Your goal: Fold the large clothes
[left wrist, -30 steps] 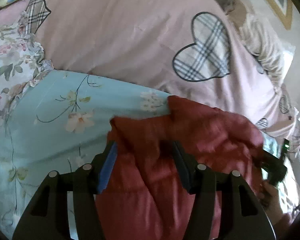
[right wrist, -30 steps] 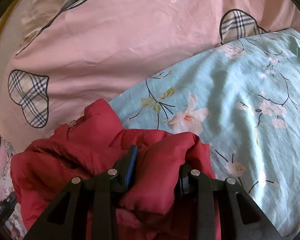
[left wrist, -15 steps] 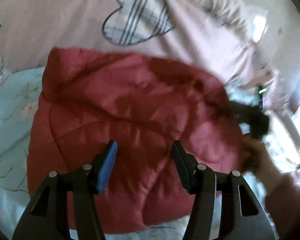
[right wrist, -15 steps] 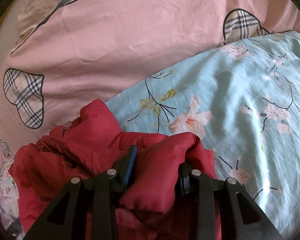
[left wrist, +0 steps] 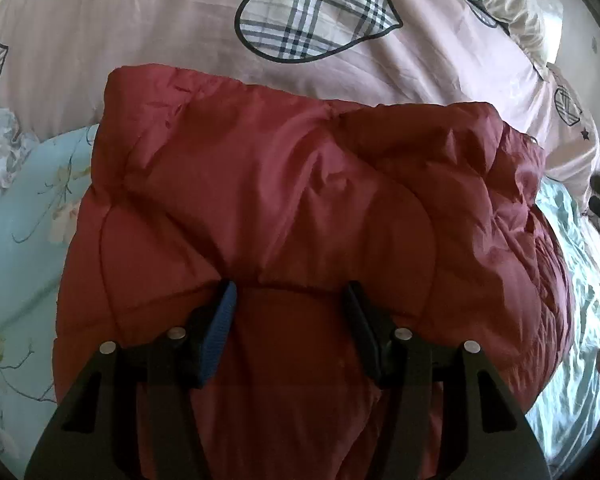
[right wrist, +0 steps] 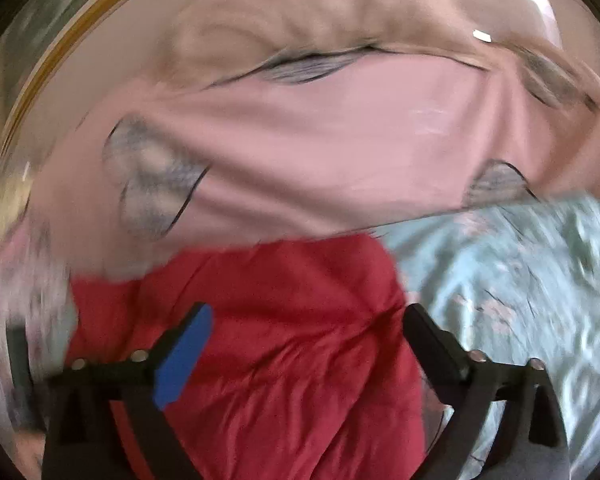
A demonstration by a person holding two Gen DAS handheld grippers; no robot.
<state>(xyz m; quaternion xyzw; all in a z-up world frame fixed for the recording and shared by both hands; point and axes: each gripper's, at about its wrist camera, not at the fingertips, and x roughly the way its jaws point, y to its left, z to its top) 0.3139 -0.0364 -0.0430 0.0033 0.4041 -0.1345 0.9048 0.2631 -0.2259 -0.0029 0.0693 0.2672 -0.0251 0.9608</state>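
A red quilted puffer jacket [left wrist: 284,208] lies in a folded bundle on the bed. My left gripper [left wrist: 290,300] presses into its near edge, its jaws partly closed around a bulge of red fabric. In the blurred right wrist view the same jacket [right wrist: 284,340] lies under my right gripper [right wrist: 308,320], whose jaws stand wide apart and hold nothing.
A pink duvet [left wrist: 140,12] with plaid hearts lies behind the jacket. A light blue floral sheet [left wrist: 16,248] lies under it and shows on both sides. A beige pillow [left wrist: 512,4] lies far right. The right wrist view is motion-blurred.
My right gripper has let go of the jacket, opened wide and swung fast. The left wrist view has moved over the jacket, which now lies flatter, and the left jaws hold a fold.
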